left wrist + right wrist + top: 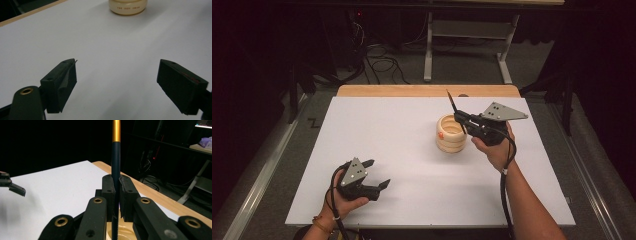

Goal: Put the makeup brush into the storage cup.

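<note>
One dark stick (115, 157) clamped between right gripper (117, 185) jaws, perhaps a brush

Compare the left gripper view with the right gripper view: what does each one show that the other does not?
Only the left gripper view shows the left tool with its jaws wide apart and red lettering on the cream jar's side. Only the right gripper view shows the right tool shut on a thin dark stick with a gold band, standing upright over the jar, plus a table frame behind. Both show the white tabletop with its wooden edge.
</note>
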